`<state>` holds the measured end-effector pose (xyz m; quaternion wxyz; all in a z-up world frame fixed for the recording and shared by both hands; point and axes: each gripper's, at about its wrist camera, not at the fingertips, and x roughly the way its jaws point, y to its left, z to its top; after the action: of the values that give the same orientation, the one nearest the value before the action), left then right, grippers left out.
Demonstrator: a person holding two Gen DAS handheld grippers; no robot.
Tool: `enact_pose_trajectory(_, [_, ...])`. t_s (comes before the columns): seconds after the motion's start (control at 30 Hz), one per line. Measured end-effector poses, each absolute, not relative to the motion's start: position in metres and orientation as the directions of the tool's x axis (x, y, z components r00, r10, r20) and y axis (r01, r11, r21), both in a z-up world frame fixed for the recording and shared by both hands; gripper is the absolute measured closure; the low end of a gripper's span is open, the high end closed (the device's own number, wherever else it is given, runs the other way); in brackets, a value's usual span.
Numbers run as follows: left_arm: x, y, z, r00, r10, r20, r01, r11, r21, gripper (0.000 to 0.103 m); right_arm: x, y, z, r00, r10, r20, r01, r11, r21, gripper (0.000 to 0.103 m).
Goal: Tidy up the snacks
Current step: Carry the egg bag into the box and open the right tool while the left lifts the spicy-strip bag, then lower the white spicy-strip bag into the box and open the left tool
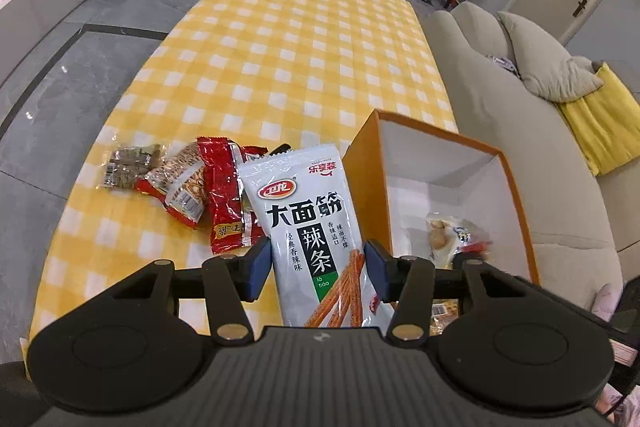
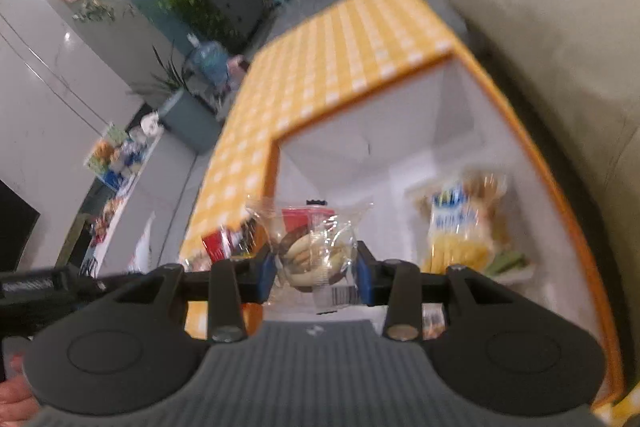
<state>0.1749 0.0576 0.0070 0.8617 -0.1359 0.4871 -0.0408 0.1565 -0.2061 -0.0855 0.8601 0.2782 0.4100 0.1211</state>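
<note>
Left gripper (image 1: 316,269): blue pads pressed on both edges of a white spicy-strip packet (image 1: 310,227), which I hold upright above the checked tablecloth (image 1: 280,47), just left of the orange box (image 1: 366,195).

Right gripper (image 2: 316,271): pads pinching a small clear packet (image 2: 312,247) of what look like nuts or biscuits; that view is blurred, so I will not swear to the contents. I hold it over the open box (image 2: 560,195), near its front left corner.

Box contents: one yellow-and-blue bag (image 2: 460,227) lying on the white floor at the right side, with a little more beside it that I cannot make out.

Loose stock on the cloth, left of the box: a red packet (image 1: 224,195), a peanut packet (image 1: 182,183), and a small brown packet (image 1: 132,163), lying close together and partly overlapping.

Step in hand, by my reckoning: carrying two snacks to the box at once. The right one is placed to go in first.

Next move calls for: lowering the clear packet into bare floor space and spreading the pads, then bringing the white packet over the rim, tilted so its length clears the wall.
</note>
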Motion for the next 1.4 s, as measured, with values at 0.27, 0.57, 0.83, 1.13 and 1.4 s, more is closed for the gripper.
enact_pose_trajectory(0.27, [0.182,0.05,-0.015,0.509,-0.185,-0.841,-0.055,0.968,-0.246,0.046,0.174,-0.185,-0.125,0.459,0.545,-0.702,0.051,0.773,0.633,0.063])
enact_pose_trajectory(0.57, [0.188,0.046,-0.025,0.485,-0.197,-0.852,-0.046,0.967,-0.25,0.046,0.156,-0.185,-0.12,0.374,0.575,-0.728,-0.013,0.788,0.616,0.053])
enact_pose_trajectory(0.83, [0.184,0.033,-0.017,0.485,-0.202,-0.851,-0.011,0.971,-0.237,0.046,0.151,-0.197,-0.112,0.368,0.565,-0.739,-0.017,0.798,0.602,0.039])
enact_pose_trajectory(1.13, [0.182,-0.007,0.009,0.505,-0.214,-0.836,0.076,0.976,-0.204,0.046,0.132,-0.25,-0.073,0.608,0.423,-0.672,0.044,0.827,0.56,0.029])
enact_pose_trajectory(1.4, [0.194,-0.053,0.007,0.507,-0.171,-0.845,0.122,0.985,-0.126,0.046,0.118,-0.272,-0.061,0.7,0.341,-0.628,-0.013,0.885,0.466,0.029])
